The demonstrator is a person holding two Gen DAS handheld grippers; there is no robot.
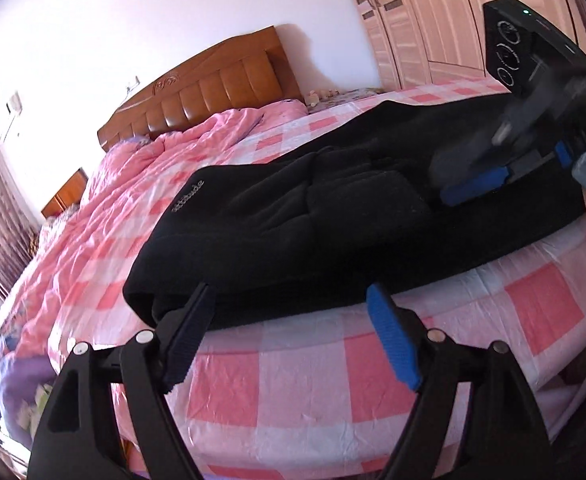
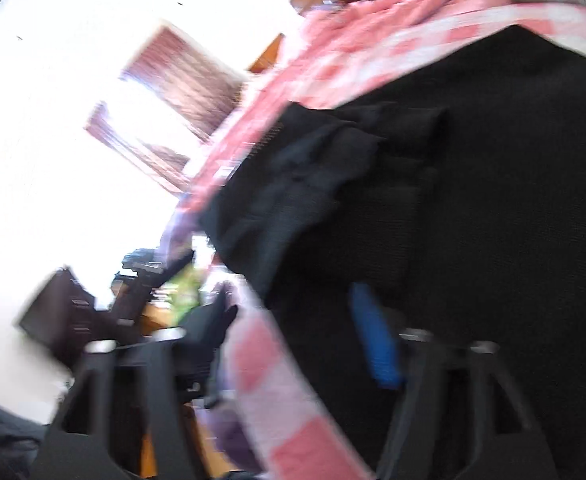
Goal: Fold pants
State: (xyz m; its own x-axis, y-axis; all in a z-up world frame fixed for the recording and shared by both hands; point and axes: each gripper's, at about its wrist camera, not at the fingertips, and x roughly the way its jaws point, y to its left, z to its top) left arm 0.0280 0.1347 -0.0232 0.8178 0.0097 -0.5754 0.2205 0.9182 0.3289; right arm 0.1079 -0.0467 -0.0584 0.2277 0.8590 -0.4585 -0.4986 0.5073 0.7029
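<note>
The black pants (image 1: 333,216) lay folded in a thick pile on the bed, near its front edge. Small pale letters ran along the left side of the pile. The cloth was soft and had a few bumps and creases on top.

The left claw (image 1: 293,300) sat right at the front edge of the pants. Its jaws stood wide apart. The black finger (image 1: 189,320) touched the near corner of the pile or sat just beside it, and the blue pad (image 1: 393,336) stood off to the right, over the sheet. Nothing was held between them.

The right claw (image 1: 505,160) was at the far right end of the pants, low over the cloth. In its own view the picture was blurry, but its jaws were far apart too. One blue pad (image 2: 375,344) was over the black cloth and the other finger (image 2: 209,328) was out past the edge of the pants. It was not pinching anything.

Under the pants was a pink and white checked sheet (image 1: 277,392). A crumpled pink quilt (image 1: 141,168) lay farther back, by the brown headboard (image 1: 213,84). Pale wardrobe doors (image 1: 425,20) stood behind the bed on the right.
</note>
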